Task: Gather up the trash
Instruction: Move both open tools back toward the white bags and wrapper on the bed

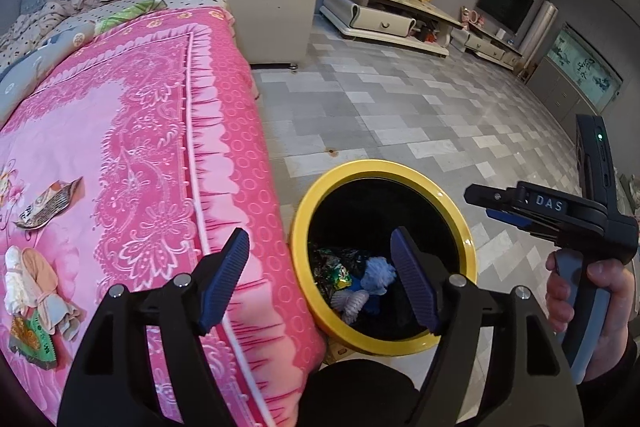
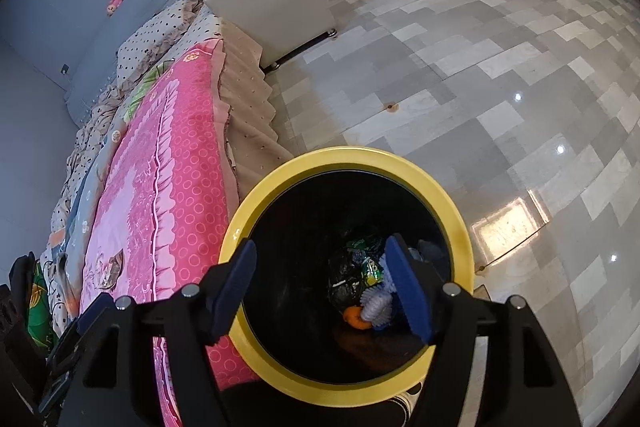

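Pink bed (image 1: 152, 131) bearing wrappers (image 1: 48, 205) and rags (image 1: 36, 287), tiled floor (image 1: 400, 115) under yellow bin (image 1: 316, 195)

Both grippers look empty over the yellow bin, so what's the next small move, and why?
Probably swing the left gripper left over the pink bedspread toward the crumpled wrapper. Both grippers are open and hold nothing, the right gripper sits over the yellow bin, which already holds trash, and wrappers and a cloth bundle lie on the bed.
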`<state>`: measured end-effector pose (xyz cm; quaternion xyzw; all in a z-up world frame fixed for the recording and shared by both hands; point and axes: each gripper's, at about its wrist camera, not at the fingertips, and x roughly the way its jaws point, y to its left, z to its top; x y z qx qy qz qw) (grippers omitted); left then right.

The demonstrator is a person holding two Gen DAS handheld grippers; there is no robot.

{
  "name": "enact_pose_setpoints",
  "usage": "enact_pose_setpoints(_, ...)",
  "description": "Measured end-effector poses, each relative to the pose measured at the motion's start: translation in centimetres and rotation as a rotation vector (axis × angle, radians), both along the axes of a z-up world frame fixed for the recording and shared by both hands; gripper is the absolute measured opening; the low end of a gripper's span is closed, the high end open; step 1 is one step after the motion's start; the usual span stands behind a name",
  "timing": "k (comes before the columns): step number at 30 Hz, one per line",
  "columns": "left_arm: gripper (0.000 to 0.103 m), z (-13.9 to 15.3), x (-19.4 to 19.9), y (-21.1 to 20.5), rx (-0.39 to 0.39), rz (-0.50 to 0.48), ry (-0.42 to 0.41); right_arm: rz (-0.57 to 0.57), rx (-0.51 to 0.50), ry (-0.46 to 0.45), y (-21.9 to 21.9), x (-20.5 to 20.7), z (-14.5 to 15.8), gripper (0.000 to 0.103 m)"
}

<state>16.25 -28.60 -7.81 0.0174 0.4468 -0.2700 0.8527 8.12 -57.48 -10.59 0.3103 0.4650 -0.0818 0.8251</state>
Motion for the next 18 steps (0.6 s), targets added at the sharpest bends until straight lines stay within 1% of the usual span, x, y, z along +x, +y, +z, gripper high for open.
enact_pose_setpoints(6,0.07,0.1,0.9,3.7,0.015,0.066,-0.011,0.076,0.005,-0.018,3.3,0.6,1.0,0.064)
enact_pose_setpoints(11,0.07,0.3,1.9,8.1,0.028,0.143,-0.02,0.155,0.002,-0.033,6.9,1.6,2.1,0.064)
enact_pose_setpoints(18,0.07,0.6,3.0,15.1,0.072,0.249,-0.045,0.282,0.008,-0.052,12.6,3.3,3.3,0.064)
